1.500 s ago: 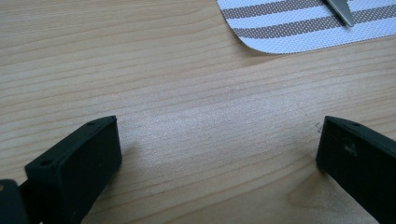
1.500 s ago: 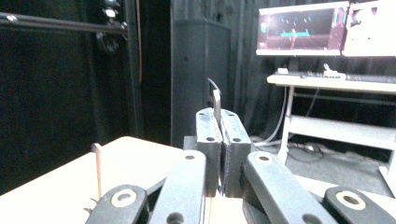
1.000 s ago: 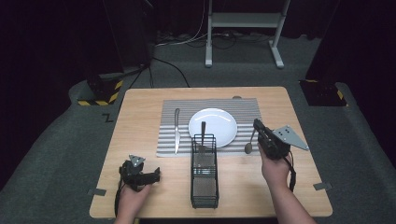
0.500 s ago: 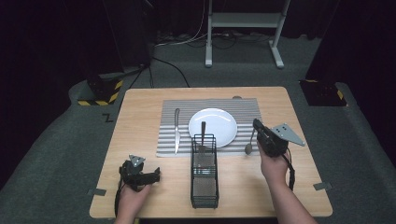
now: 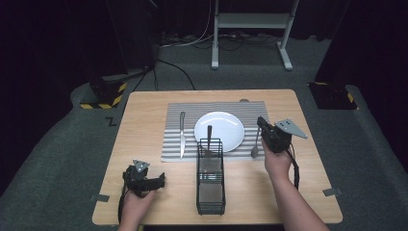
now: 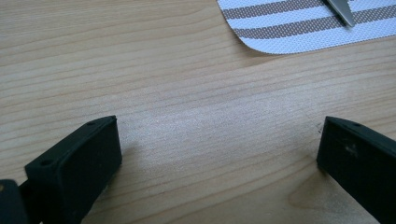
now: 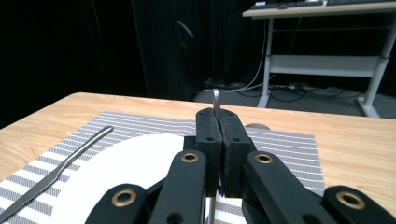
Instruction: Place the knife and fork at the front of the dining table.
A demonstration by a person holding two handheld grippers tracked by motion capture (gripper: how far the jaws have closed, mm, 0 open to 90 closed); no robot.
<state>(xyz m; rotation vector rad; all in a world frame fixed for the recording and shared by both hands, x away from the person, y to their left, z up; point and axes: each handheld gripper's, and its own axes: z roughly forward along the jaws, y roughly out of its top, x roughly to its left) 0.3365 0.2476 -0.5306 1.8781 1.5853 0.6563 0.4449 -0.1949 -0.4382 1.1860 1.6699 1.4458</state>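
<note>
While the spoon sits along the right edge of the placemat, just right of the plate, we see bare tabletop beyond it. Right gripper clamped on the spoon handle, forearm angled in. Left gripper lies left of the placemat's near corner, jaws wide apart, nothing between.

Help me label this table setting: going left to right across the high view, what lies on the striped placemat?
Knife → white plate → spoon, its handle clamped in the right gripper.
</note>
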